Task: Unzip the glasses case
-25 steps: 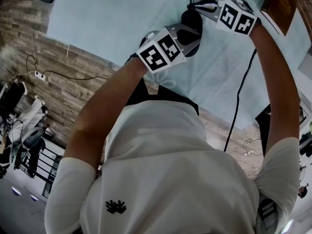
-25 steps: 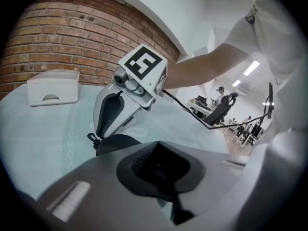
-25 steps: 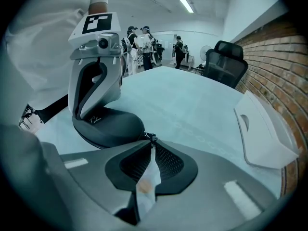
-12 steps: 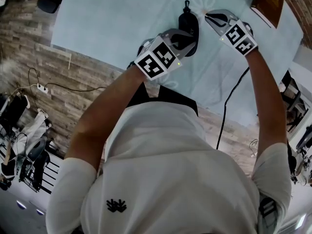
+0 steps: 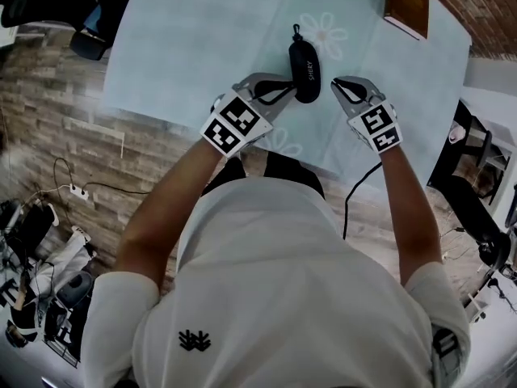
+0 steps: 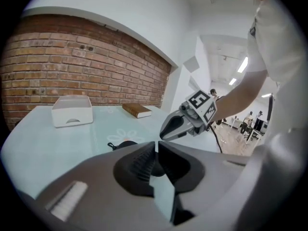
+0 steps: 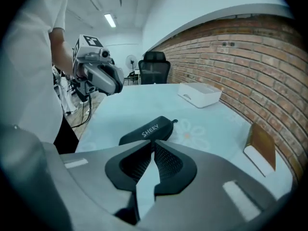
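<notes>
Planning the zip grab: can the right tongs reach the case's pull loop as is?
Probably yes: the right tongs, shut, sit beside the glasses case, with only bare tablecloth between them and the pull loop at its far end.

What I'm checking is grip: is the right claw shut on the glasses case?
No, the right claw has its jaws together on nothing, and the glasses case lies on the table beyond them.
</notes>
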`<state>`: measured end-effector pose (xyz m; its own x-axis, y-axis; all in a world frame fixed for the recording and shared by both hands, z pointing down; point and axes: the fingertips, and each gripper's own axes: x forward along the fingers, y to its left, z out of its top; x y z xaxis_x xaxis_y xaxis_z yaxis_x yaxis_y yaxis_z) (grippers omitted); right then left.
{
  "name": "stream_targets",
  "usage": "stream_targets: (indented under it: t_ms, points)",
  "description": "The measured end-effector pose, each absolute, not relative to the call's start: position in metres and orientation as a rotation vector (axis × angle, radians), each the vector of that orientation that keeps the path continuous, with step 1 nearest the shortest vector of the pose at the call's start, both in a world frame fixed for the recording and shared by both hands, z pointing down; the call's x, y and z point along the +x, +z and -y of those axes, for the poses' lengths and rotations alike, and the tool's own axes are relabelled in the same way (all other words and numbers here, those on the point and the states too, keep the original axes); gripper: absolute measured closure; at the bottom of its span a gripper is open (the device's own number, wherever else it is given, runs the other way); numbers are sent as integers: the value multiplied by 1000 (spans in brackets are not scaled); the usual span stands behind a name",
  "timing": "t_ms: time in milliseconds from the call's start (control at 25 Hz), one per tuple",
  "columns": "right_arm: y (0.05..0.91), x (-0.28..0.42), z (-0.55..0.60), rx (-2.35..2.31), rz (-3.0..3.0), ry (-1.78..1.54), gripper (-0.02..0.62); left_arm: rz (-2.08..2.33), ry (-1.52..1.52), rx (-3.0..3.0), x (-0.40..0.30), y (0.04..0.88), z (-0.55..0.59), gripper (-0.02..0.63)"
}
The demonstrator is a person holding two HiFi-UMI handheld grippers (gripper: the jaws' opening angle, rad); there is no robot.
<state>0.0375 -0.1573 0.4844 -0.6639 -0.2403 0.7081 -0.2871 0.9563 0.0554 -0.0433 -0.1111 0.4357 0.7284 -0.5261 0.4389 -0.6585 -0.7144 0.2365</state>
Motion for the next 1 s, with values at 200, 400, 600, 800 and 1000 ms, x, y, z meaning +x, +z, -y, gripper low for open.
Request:
stream_targets:
  t_ms: [200,400,600,800,1000]
  points:
    - [461,36,112,528,2357,152,576,943,439,2561,-73,414,82,546]
    - [444,18,57,595,2403,267,577,971,412,2557,-114,400,51,546]
    - [430,0,8,645,2411,292,577,1036,414,2556,-154,388,18,548]
    - [411,-18,-23,710,2456,283,578,1053,421,2564,-176,379,-11,548]
    - [398,-36,-47,717,2490,258,578,1034,405,2567,-185,369,-38,549]
